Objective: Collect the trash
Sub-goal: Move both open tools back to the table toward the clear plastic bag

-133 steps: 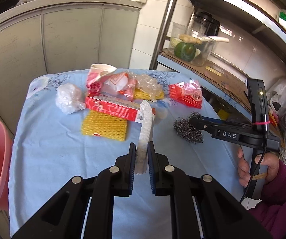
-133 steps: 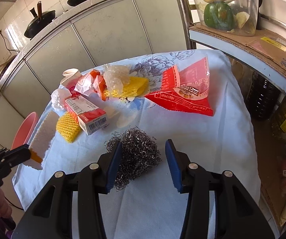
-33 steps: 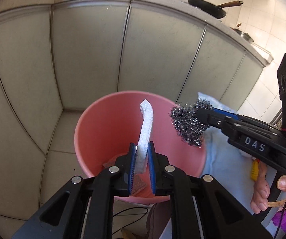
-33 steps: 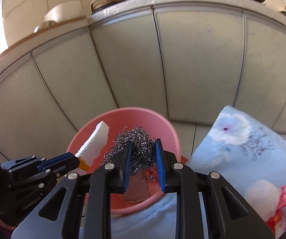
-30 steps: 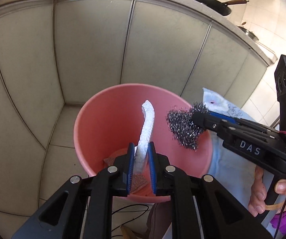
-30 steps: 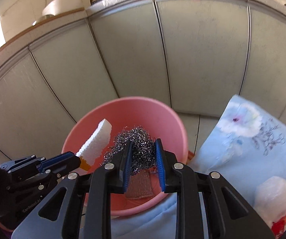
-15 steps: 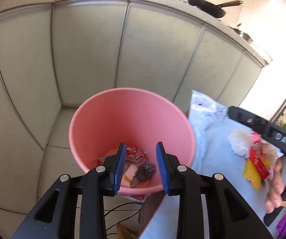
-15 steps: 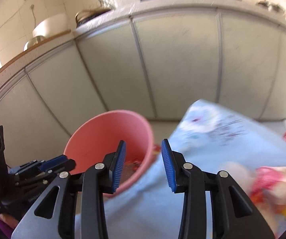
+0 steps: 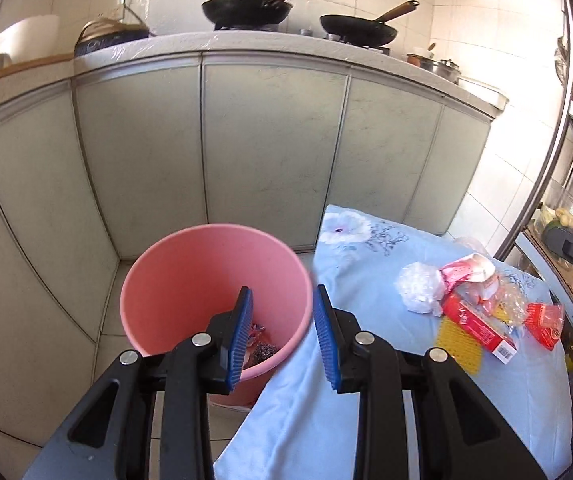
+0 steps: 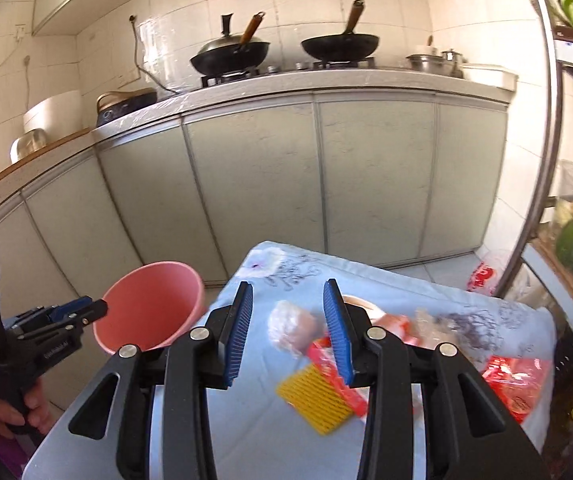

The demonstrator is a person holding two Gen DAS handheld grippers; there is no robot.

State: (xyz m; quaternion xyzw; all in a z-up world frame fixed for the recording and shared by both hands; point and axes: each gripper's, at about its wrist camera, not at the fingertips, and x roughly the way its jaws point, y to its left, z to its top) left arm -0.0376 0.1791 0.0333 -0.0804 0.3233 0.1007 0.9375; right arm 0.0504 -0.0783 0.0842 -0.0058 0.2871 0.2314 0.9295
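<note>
- Trash (image 9: 466, 312) is lying in a pile on the blue tabletop (image 9: 366, 400), beside the pink bucket (image 9: 190, 264).
- Left tool (image 9: 282, 336) is gaping wide, holding nothing.
- Right tool (image 10: 288, 336) is gaping wide too, holding nothing.

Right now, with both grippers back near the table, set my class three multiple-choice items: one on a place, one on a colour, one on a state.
1. Where does the grey steel-wool scrubber lie?
A. on the table
B. inside the round pink plastic bucket
C. on the stove

2. What colour is the ribbed foam net on the blue cloth-covered table?
A. yellow
B. green
C. white

3. How are the left gripper and right gripper?
A. both clamping trash
B. one open
C. both open, empty

B: it shows at the bucket's bottom.
A: plainly yellow.
C: gaps between fingers hold nothing.
</note>
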